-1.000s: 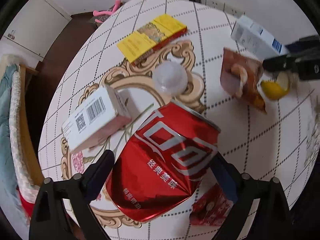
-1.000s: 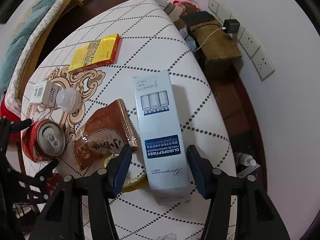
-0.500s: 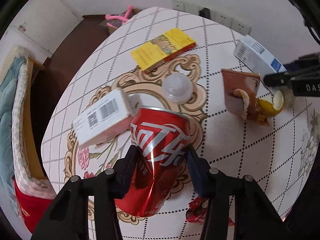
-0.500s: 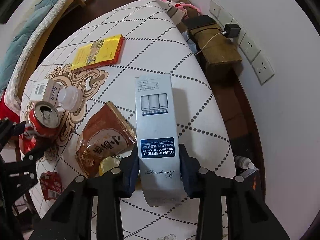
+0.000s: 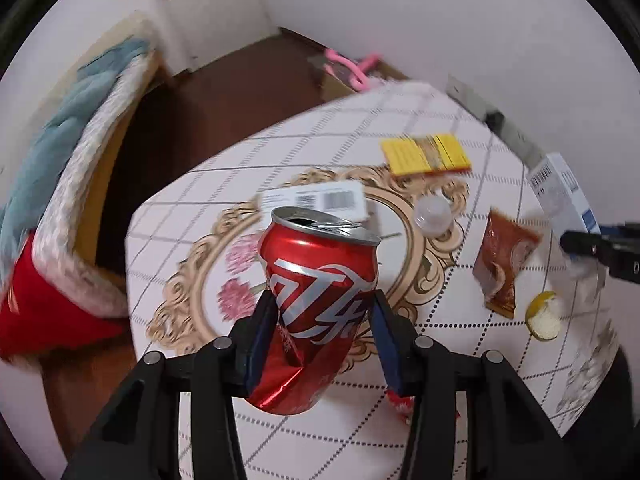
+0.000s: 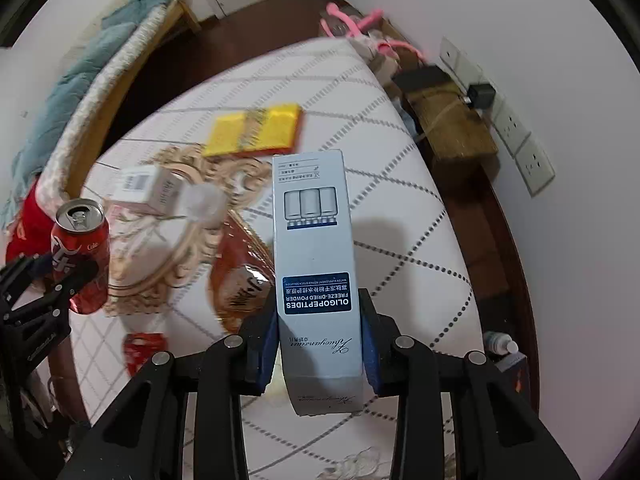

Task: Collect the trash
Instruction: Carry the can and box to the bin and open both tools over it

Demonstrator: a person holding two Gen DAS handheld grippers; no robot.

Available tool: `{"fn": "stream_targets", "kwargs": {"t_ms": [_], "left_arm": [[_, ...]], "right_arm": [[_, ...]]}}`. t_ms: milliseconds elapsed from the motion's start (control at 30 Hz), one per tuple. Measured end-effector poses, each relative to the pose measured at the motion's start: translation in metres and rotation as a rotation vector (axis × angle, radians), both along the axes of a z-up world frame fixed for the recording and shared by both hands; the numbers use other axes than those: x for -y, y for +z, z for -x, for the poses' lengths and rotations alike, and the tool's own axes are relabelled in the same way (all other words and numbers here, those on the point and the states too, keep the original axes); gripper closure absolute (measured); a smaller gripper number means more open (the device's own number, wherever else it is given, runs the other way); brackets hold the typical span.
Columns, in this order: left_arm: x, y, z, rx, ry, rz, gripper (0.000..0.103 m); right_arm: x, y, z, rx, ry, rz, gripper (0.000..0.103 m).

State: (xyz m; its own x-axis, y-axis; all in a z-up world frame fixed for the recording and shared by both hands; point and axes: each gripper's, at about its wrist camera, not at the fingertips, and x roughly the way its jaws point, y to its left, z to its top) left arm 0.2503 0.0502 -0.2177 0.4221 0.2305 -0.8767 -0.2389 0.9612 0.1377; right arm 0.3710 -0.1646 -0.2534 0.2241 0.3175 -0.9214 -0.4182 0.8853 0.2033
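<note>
Left wrist view: the left gripper (image 5: 324, 340) clamps a dented red can (image 5: 318, 304) above the table (image 5: 460, 384) (top open). Right wrist view: the right gripper (image 6: 320, 344) pinches a tall white box (image 6: 316, 276) between its 2 fingers, above the table.

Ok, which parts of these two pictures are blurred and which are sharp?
Left wrist view: the red cola can in the left gripper is sharp, the yellow packet smeared. Right wrist view: the blue-and-white box in the right gripper is crisp, the brown snack pouch blurred.
</note>
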Motion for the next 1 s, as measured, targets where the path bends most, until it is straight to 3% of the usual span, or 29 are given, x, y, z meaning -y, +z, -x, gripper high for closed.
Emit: {"fn": "stream_targets", "kwargs": {"t_ms": [333,633,833,1000], "left_arm": [[-0.034,0.063,0.063,0.204,0.172,0.039,0.06],[-0.098,0.116,0.153,0.307,0.362,-0.034,0.061],[-0.163,0.124,0.234,0.305,0.529,-0.072,0.061],[-0.215,0.109,0.297,0.293,0.669,-0.058,0.061]], "right_arm": [[-0.047,0.07,0.048,0.088,0.118,-0.124,0.066],[-0.146,0.108,0.123,0.099,0.321,-0.228,0.066],[-0.237,0.115,0.189,0.077,0.486,-0.271,0.066],[-0.316,0.103,0.25,0.027,0.62,-0.274,0.066]]}}
